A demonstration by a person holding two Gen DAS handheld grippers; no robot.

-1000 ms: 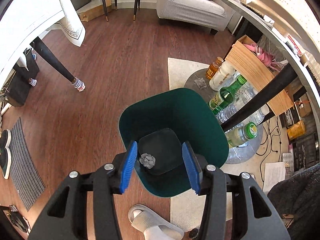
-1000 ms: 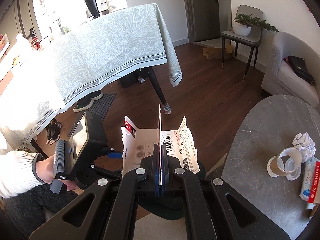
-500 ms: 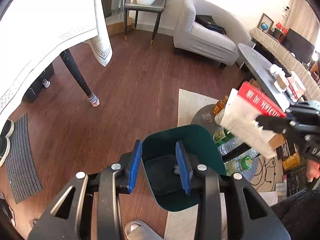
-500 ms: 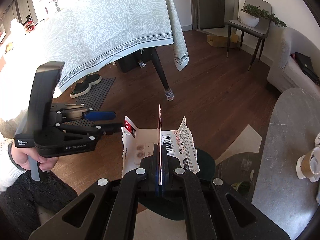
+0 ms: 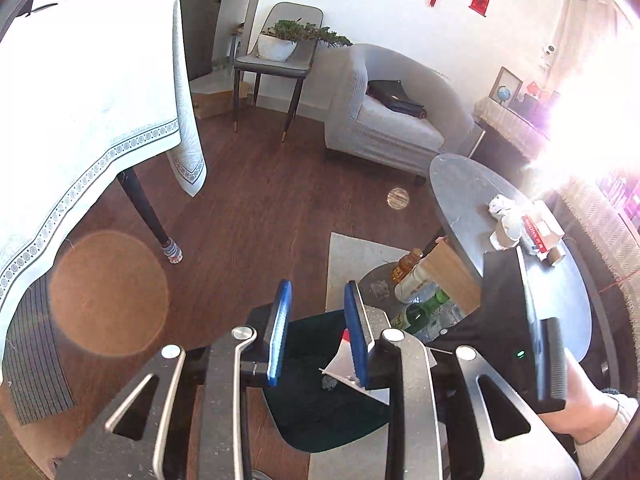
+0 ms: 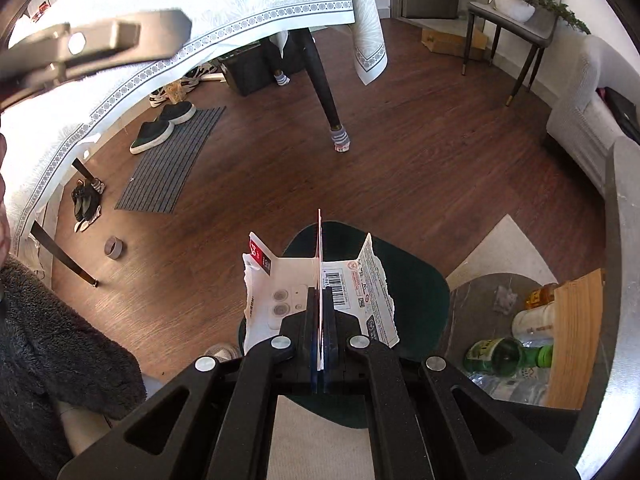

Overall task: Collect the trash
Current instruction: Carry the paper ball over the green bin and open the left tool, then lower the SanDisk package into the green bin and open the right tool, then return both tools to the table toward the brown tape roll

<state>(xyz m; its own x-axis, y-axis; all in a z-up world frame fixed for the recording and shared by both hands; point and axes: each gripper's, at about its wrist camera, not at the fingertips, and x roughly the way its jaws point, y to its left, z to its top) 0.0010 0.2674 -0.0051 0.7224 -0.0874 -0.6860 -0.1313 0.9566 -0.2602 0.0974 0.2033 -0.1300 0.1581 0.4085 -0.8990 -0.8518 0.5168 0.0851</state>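
Observation:
My right gripper [image 6: 320, 292] is shut on a torn white card package [image 6: 276, 280] with a red label and a barcode, held on edge just above the dark green bin [image 6: 416, 296]. In the left wrist view a corner of that package [image 5: 340, 364] shows over the bin [image 5: 312, 412], where a grey crumpled ball [image 5: 329, 383] lies. My left gripper [image 5: 317, 284] is raised above the bin's near side, its jaws closing with nothing between them. More trash sits on the grey oval table [image 5: 464, 184]: crumpled paper [image 5: 498, 204] and a red-and-white packet [image 5: 534, 232].
Bottles [image 6: 496, 356] and a wooden box [image 6: 576, 340] crowd the low shelf right of the bin. A dining table under a patterned cloth [image 5: 80, 120] stands left, its leg [image 6: 324, 92] on the wood floor. Shoes, a mat [image 6: 172, 160] and a tape roll [image 6: 113, 247] lie beyond.
My left gripper has risen away from the bin and its jaws have narrowed, empty. My right gripper has come down with the package to just over the bin.

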